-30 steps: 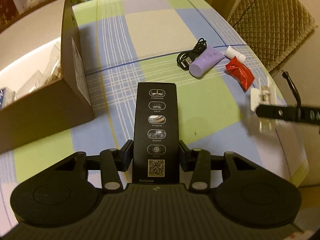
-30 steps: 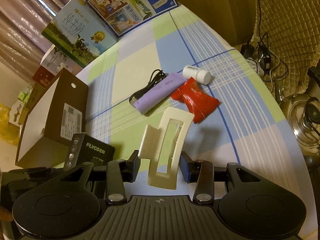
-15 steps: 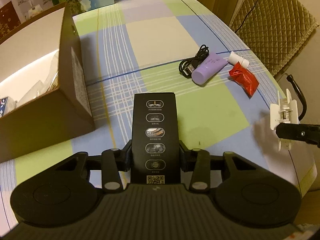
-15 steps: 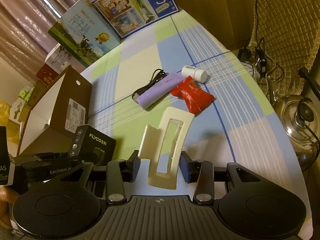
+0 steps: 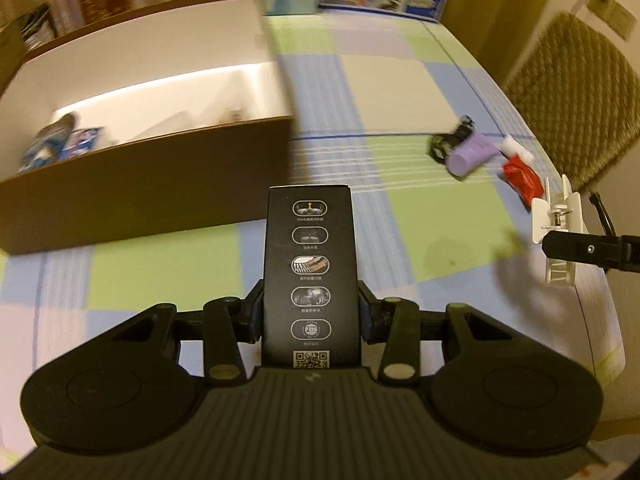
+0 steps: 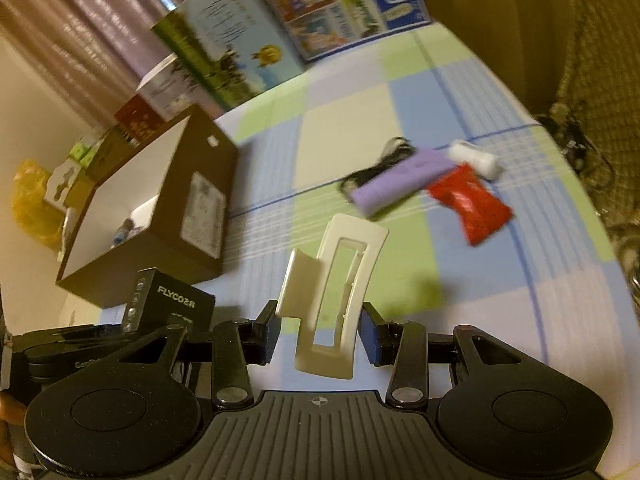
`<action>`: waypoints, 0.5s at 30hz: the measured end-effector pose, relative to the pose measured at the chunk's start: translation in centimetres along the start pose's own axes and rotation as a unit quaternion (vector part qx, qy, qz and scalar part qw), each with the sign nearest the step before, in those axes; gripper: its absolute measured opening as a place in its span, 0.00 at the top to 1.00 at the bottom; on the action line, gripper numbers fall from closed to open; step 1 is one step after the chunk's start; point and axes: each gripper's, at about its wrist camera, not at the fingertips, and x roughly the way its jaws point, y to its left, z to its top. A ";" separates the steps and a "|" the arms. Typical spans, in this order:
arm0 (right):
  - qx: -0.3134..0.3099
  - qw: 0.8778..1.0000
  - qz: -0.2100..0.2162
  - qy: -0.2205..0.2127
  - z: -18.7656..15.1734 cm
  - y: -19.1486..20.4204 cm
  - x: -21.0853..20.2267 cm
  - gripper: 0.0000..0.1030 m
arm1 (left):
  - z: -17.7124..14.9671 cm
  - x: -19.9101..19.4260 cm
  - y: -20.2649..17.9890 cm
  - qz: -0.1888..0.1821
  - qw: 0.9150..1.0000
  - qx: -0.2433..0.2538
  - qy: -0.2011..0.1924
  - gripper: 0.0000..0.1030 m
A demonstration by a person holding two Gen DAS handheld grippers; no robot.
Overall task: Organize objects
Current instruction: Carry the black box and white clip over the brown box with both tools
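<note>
Left gripper [image 5: 311,316] clamped low on black carton [image 5: 310,264]: light, stiff, slick. Right gripper [image 6: 319,334] clamped on cream clip [image 6: 340,280], lower centre: rigid, brittle.

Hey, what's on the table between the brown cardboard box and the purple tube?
Nothing: in the right wrist view, only bare checked tablecloth lies between the brown cardboard box and the purple tube.

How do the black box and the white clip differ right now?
The black box is a dark, solid printed carton in the left gripper; the white clip is pale, slotted open plastic in the right gripper. The box looks bulkier. Both are held off the tablecloth.
</note>
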 end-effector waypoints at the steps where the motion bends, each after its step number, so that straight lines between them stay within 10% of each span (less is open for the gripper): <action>1: -0.006 1.000 0.004 0.002 0.1 0.5 0.3 0.62 | -0.2 -0.5 0.8 0.005 1.000 -0.009 -0.003 0.63; 15: -0.095 0.991 0.093 0.020 1.7 9.9 4.0 0.62 | -2.2 -8.3 11.3 0.061 0.990 -0.110 -0.057 0.63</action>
